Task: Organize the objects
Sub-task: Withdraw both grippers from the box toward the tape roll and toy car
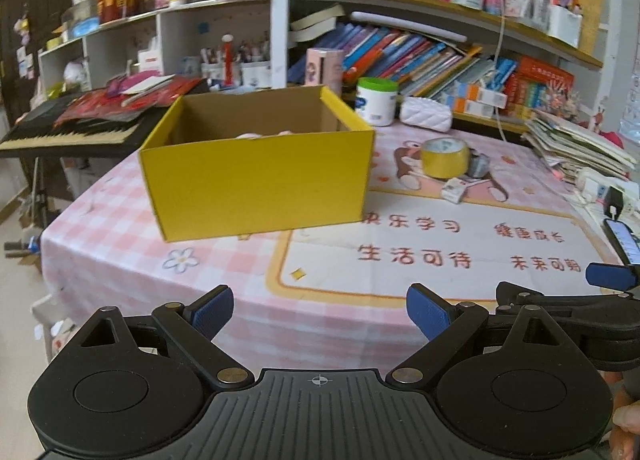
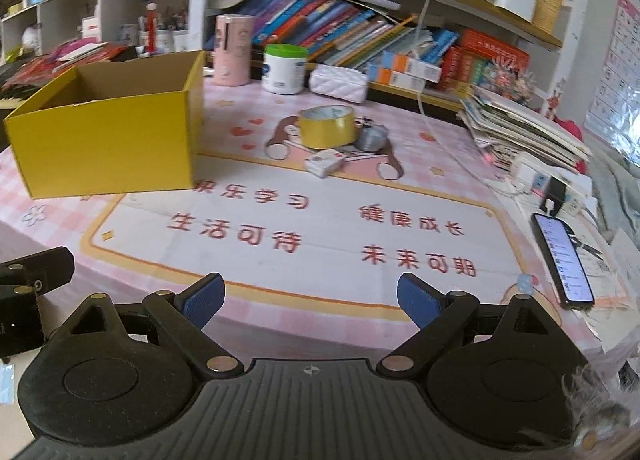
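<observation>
- Far left, beyond the worktop edge, a keyboard sits with red papers piled on it.
- Your left claw hangs over the near edge of the pink checked cloth, jaws spread wide, nothing between them.
- Ahead of it stands the yellow box, open at the top (something pale pink shows just above its front wall, too hidden to name).
- Right of the box lie a yellow tape roll, a grey roll touching it, and a small white packet just in front.
- Your right claw is likewise spread wide and holding nothing.
- Far right, a lit phone rests near the worktop edge.
</observation>
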`<state>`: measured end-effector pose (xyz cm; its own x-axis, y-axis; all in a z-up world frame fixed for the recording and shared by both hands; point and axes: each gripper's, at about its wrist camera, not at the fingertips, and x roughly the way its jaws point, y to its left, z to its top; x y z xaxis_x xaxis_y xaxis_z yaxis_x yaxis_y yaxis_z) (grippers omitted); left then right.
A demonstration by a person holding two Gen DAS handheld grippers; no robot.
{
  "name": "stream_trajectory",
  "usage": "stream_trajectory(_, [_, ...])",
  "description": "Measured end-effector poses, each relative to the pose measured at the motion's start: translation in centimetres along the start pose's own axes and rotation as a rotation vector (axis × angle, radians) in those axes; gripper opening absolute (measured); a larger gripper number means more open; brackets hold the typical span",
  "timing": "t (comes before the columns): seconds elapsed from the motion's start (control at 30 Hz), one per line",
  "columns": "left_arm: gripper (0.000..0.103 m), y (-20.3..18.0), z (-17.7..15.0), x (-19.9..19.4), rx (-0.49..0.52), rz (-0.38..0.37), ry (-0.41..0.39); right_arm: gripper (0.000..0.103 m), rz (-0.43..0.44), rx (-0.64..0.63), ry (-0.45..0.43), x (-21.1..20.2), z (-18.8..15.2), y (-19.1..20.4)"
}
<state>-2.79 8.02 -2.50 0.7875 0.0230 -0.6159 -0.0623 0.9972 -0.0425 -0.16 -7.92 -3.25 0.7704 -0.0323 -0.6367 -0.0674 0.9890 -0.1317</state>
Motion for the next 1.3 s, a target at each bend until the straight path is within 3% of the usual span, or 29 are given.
stream_trajectory(0.53, [0.095,-4.4,3.1,4.2,-0.004,-0.031,0.01,0.094,-0.015,-0.008,0.018,4.5,3.2,-4.5])
stream_trajectory(1.3, [0.094,-12.9,7.6,13.6,-0.009,-0.034,0.073,0.09,0.053,-0.015,0.043,14.4,9.0,-12.8])
